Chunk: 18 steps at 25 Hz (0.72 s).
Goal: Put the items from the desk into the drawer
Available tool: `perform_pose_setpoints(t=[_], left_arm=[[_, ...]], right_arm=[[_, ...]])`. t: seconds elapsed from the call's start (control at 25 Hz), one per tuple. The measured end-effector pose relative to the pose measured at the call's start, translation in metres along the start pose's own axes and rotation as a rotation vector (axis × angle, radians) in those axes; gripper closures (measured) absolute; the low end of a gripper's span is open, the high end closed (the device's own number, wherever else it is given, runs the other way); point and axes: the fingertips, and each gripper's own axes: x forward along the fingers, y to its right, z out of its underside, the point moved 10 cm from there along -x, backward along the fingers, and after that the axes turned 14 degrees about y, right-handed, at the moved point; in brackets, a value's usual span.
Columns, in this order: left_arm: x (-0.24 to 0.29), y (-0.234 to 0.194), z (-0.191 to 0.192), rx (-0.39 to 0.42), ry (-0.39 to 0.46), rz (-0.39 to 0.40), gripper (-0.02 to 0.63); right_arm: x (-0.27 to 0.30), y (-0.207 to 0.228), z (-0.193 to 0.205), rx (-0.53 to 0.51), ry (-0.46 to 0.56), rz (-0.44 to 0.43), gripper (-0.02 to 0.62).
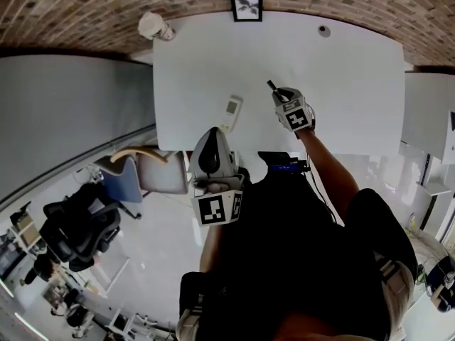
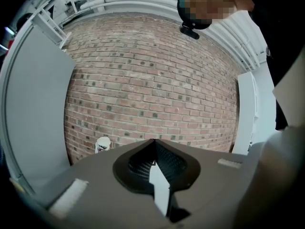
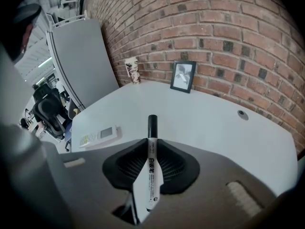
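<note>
Against a brick wall (image 1: 106,6), a white desk (image 1: 341,84) bears a remote (image 1: 232,109).

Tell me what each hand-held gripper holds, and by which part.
Right hand-held gripper: a whiteboard marker, clamped by its white barrel, black cap sticking out ahead. Left hand-held gripper: nothing, jaws shut.

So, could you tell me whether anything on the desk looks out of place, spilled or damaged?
Nothing stands out. The remote lies flat on the desk, the picture frame and cup stand upright by the brick wall, and the marker sits cleanly in the right gripper. No spill or damage shows.
</note>
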Motion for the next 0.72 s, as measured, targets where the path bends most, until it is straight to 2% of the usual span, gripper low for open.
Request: perform_pose_setpoints(t=[0.32, 0.72], left_arm=[[-0.038, -0.032, -0.013, 0.006, 0.042, -0.032, 0.591], [-0.112, -0.098, -0.025, 0.003, 0.069, -0.034, 0.591]], right_arm=[[-0.015, -0.046, -0.026, -0.009, 0.088, -0.036, 0.528], [-0.031, -0.142, -0.033, 0.002, 0.145, -0.047, 0.528]])
